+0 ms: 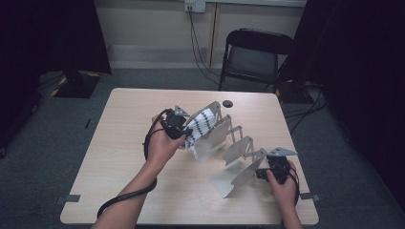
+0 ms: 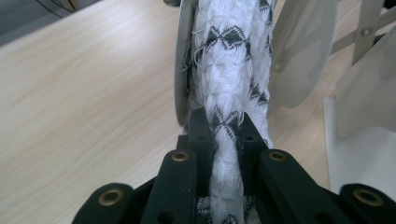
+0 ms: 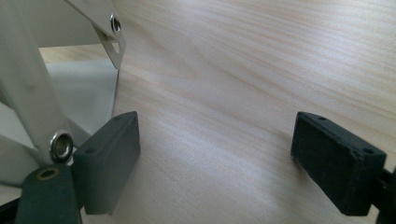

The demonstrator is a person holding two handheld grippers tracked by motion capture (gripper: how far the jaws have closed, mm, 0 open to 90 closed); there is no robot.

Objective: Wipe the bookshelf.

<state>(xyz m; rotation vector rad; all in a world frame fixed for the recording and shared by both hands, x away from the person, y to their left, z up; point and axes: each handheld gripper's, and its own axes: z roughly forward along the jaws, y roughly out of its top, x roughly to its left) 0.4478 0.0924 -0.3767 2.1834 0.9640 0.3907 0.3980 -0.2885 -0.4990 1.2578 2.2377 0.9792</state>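
Left hand-held gripper [image 2: 224,135] clamps the knitted cloth [image 2: 231,60] (white, black-patterned).

No legible text, label or number anywhere (cloth pattern aside)

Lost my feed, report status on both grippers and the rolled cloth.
Left gripper shut on rolled cloth in rack. Right gripper open beside rack end. Nothing in the way.
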